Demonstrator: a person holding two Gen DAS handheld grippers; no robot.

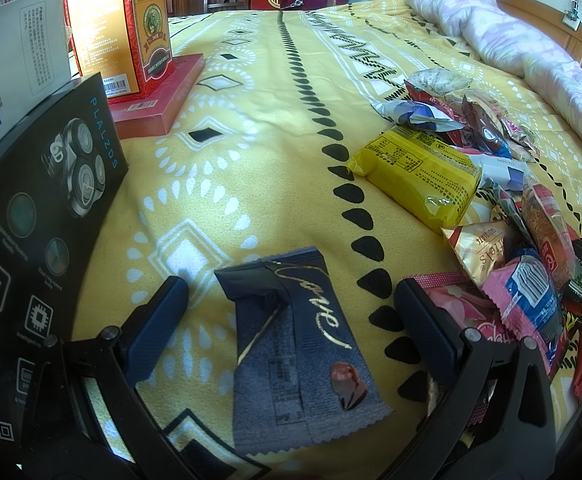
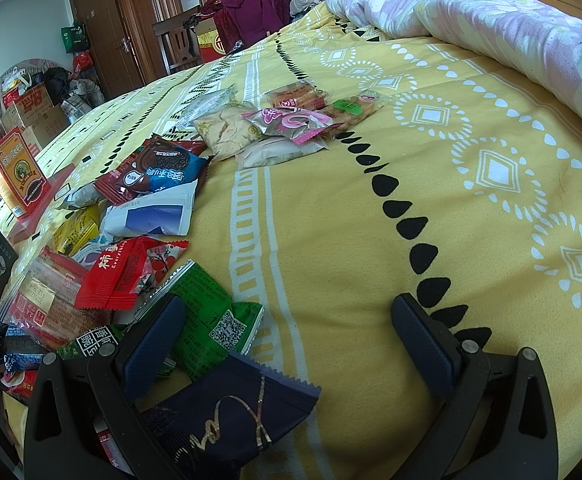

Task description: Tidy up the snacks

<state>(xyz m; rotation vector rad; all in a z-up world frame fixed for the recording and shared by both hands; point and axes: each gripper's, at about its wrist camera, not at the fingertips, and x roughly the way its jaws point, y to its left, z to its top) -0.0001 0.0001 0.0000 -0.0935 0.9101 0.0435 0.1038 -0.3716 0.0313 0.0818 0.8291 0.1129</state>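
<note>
We have the navy snack packet (image 1: 299, 344) dead centre between the wide-open, empty left gripper (image 1: 291, 304) fingers, long axis running away from us; right gripper (image 2: 287, 320) open, empty too.

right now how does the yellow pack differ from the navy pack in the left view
The yellow pack is thick and blocky; the navy pack lies flat and thin. The yellow one sits at the edge of the snack pile, the navy one apart, between the open left gripper's fingers. The navy bears gold script, the yellow small black print. Both rest on the bedspread.
</note>
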